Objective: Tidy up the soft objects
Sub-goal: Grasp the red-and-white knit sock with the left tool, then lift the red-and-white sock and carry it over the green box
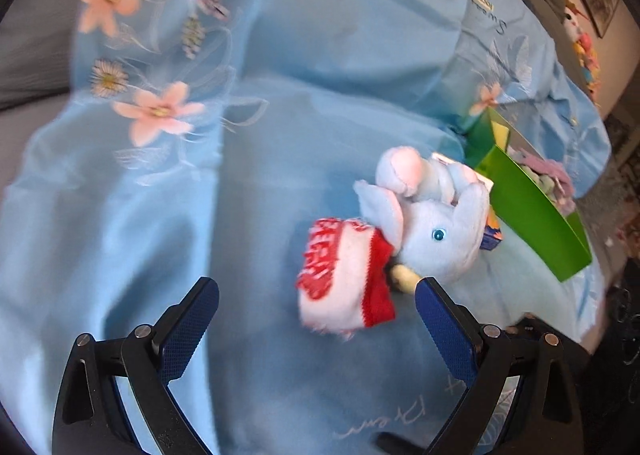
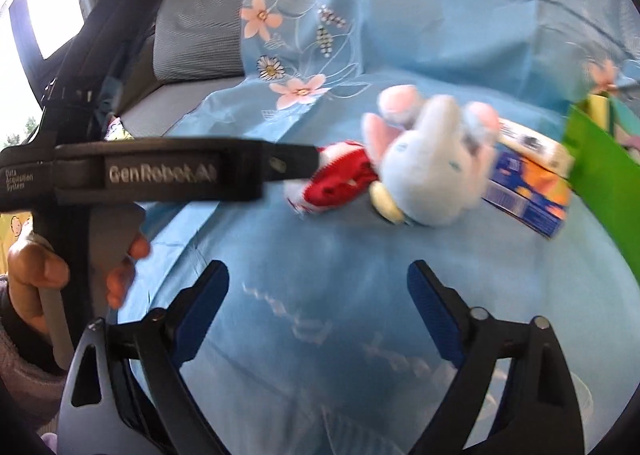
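Observation:
A light blue plush elephant (image 1: 436, 227) with pink ears lies on a blue floral bedsheet (image 1: 248, 183). A red and white plush piece (image 1: 340, 283) is attached at its front. My left gripper (image 1: 316, 291) is open just over the red and white piece, which sits between the fingertips nearer the right finger (image 1: 444, 319); the pads do not press it. In the right wrist view the elephant (image 2: 432, 171) and the red and white piece (image 2: 336, 175) lie ahead of my right gripper (image 2: 318, 279). That gripper is open with only sheet between its fingers.
A green open box (image 1: 532, 215) holding pastel items stands right of the elephant, also visible as the green box (image 2: 600, 183). A blue and orange carton (image 2: 528, 195) lies against the toy. The left gripper's black housing (image 2: 160, 171) and a hand (image 2: 32, 267) fill the left side. Grey cushions (image 2: 192, 39) are behind.

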Action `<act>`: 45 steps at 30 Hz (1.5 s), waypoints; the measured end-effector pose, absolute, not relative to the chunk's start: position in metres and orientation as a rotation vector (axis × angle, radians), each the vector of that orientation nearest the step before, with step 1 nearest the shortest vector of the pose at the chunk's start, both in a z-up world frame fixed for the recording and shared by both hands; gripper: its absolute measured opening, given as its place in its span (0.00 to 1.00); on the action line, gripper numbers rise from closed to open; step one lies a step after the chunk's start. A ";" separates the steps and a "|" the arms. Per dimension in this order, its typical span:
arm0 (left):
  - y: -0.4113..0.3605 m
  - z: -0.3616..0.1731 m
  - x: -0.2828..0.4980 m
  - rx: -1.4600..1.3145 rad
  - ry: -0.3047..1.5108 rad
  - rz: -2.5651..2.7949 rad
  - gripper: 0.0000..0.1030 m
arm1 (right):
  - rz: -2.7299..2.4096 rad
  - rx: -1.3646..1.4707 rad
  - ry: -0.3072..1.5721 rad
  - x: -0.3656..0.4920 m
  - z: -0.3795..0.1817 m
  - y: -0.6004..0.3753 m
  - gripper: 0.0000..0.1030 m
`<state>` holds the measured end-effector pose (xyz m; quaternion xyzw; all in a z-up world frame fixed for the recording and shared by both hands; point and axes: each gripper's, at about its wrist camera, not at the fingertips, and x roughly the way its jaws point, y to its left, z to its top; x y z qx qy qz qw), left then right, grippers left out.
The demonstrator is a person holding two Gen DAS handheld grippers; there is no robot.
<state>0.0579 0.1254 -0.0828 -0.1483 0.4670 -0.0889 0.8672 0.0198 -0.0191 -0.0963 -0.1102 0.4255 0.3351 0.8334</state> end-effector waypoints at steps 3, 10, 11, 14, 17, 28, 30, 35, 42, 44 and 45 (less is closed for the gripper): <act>0.123 -0.090 0.069 -0.322 1.001 -0.218 0.95 | 0.732 -0.214 0.919 0.034 -0.105 -0.003 0.73; 0.134 -0.102 0.083 -0.419 1.035 -0.295 0.59 | 0.737 -0.166 0.952 0.061 -0.119 0.014 0.59; 0.135 -0.101 0.083 -0.429 1.033 -0.303 0.56 | 0.738 -0.162 0.953 0.064 -0.119 0.016 0.58; 0.137 -0.103 0.082 -0.452 1.042 -0.330 0.45 | 0.737 -0.160 0.953 0.067 -0.120 0.016 0.46; 0.138 -0.104 0.081 -0.469 1.041 -0.339 0.42 | 0.744 -0.140 0.967 0.071 -0.121 0.013 0.40; 0.127 -0.067 0.030 -0.437 0.974 -0.329 0.40 | 0.838 -0.156 0.909 0.026 -0.096 0.001 0.35; 0.119 -0.056 0.021 -0.416 0.962 -0.336 0.40 | 0.848 -0.153 0.885 0.015 -0.087 -0.007 0.35; 0.082 -0.029 0.019 -0.347 0.941 -0.391 0.40 | 0.818 -0.139 0.817 -0.001 -0.064 -0.035 0.35; 0.003 -0.005 0.033 -0.237 0.928 -0.498 0.40 | 0.700 -0.093 0.735 -0.007 -0.034 -0.104 0.35; -0.025 0.000 0.041 -0.203 0.927 -0.533 0.40 | 0.664 -0.075 0.718 -0.005 -0.028 -0.124 0.35; -0.035 0.002 0.044 -0.193 0.928 -0.546 0.40 | 0.643 -0.063 0.709 -0.003 -0.024 -0.137 0.35</act>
